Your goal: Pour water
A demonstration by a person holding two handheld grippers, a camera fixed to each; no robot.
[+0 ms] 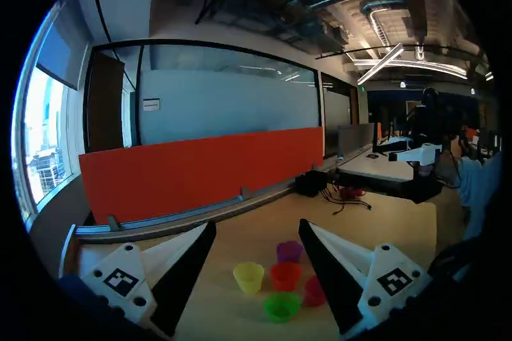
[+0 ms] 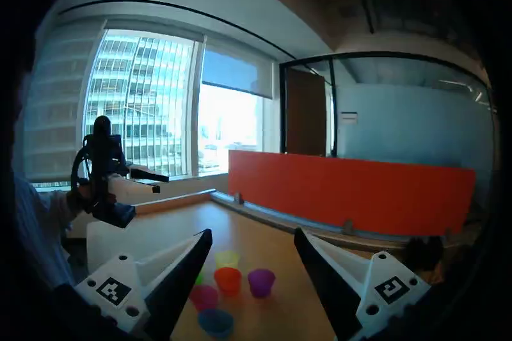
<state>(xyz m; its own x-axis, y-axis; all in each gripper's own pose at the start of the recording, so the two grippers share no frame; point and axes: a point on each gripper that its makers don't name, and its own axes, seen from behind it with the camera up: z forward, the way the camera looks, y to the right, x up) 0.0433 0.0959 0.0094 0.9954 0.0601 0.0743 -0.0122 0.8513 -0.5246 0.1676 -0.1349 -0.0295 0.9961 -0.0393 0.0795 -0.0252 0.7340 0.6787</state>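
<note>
— So, containers on the table (image 1: pixel 384 213)?
— 5 small cups in the left gripper view, clustered, rims up: yellow cup (image 1: pixel 248 277), orange cup (image 1: pixel 285 275), purple cup (image 1: pixel 289 251) behind, green cup (image 1: pixel 281 306) nearest, pink cup (image 1: pixel 313 291) partly behind a finger. The right gripper view adds a blue cup (image 2: pixel 216 322). Contents: cannot tell
— Shapes, surfaces?
— Cups round, tapered, smooth plastic. Tabletop pale wood, matte. Flat orange panel (image 1: pixel 205 168) along the far edge
— Grippers?
— Left gripper (image 1: pixel 256 222) spread wide, holding nothing, cups ahead between its white wedge fingers. Right gripper (image 2: pixel 252 231) likewise released, cups low ahead
</note>
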